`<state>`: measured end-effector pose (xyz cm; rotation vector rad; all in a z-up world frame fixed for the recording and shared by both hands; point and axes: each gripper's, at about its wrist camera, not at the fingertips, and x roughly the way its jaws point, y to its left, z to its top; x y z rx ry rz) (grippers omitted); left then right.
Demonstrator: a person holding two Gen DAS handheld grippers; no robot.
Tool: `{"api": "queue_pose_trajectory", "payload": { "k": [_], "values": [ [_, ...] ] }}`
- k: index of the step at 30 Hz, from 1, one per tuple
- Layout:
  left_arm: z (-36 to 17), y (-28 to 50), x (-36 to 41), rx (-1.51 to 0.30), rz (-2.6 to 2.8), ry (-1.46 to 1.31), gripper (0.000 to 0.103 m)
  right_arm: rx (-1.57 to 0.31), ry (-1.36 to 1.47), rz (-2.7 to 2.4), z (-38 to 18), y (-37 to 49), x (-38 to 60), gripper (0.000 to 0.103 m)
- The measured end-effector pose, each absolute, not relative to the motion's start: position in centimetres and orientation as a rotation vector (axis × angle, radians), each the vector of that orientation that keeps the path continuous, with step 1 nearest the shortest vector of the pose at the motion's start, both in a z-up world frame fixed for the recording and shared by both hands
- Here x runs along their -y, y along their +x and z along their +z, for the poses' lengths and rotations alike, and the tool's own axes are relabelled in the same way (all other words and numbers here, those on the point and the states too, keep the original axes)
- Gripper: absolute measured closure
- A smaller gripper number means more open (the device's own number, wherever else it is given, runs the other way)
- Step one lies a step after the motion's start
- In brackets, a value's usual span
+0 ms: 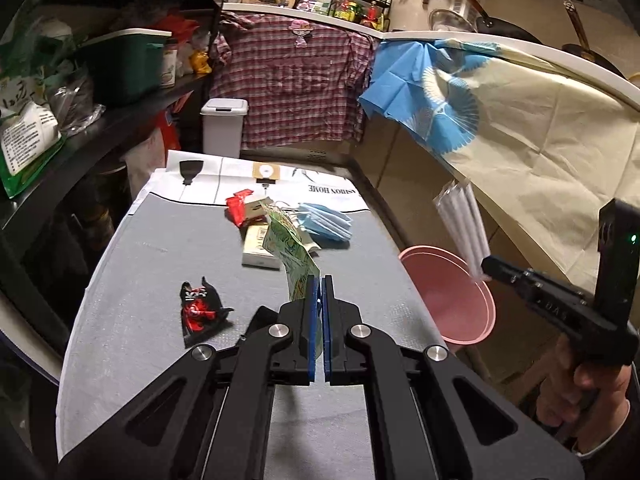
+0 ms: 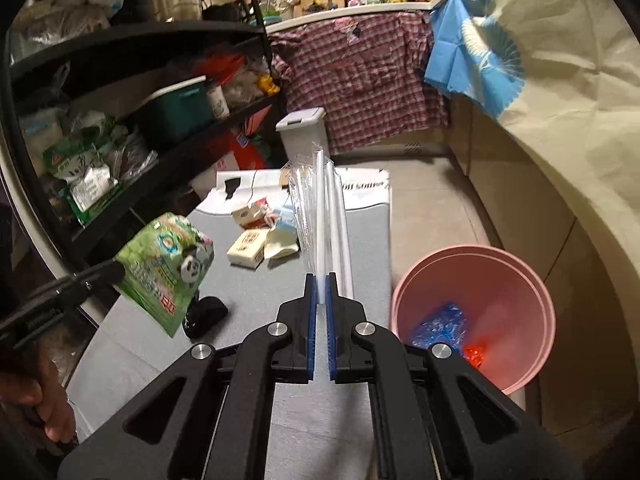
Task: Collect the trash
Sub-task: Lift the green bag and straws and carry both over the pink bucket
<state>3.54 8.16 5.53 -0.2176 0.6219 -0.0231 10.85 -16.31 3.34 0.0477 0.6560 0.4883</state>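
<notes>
Through my left wrist camera, my left gripper [image 1: 319, 292] is pinching a green printed plastic snack wrapper [image 1: 294, 256] between its blue pads, jaws nearly closed on it, the wrapper standing up past the fingertips above the grey cloth-covered bench [image 1: 140, 288]. Ahead of the jaws, a pale cardboard box [image 1: 258, 250], a red crumpled wrapper [image 1: 239, 206] and a stack of light blue face masks [image 1: 326, 220] are lying together on the bench. To the left of the jaws, a black-and-red crumpled foil wrapper [image 1: 202, 306] is lying alone. To the right, off the bench edge, a pink round plastic bucket [image 1: 452, 300] is standing on the floor, and my right gripper [image 1: 490, 272] is hanging over it with a clear packet of white straws [image 1: 464, 224] in its tip.

Through my right wrist camera, my right gripper [image 2: 320, 292] is clamping that clear packet of white straws [image 2: 324, 208], jaws narrow, the straws pointing up and away. The pink bucket [image 2: 520, 280] is sitting to the lower right of the jaws, with blue and red crumpled scraps inside. To the left, the green wrapper [image 2: 168, 268] is hanging from my other gripper over the bench [image 2: 360, 240].
</notes>
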Motion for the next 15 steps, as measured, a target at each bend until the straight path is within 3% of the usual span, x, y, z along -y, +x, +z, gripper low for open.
{"api": "queue_pose_trajectory", "payload": {
  "k": [15],
  "values": [
    [4.8,4.5,-5.5,-0.649,-0.054,-0.185,0.101,-0.632,0.083,0.379,4.9,11.2,22.6,0.098]
  ]
}}
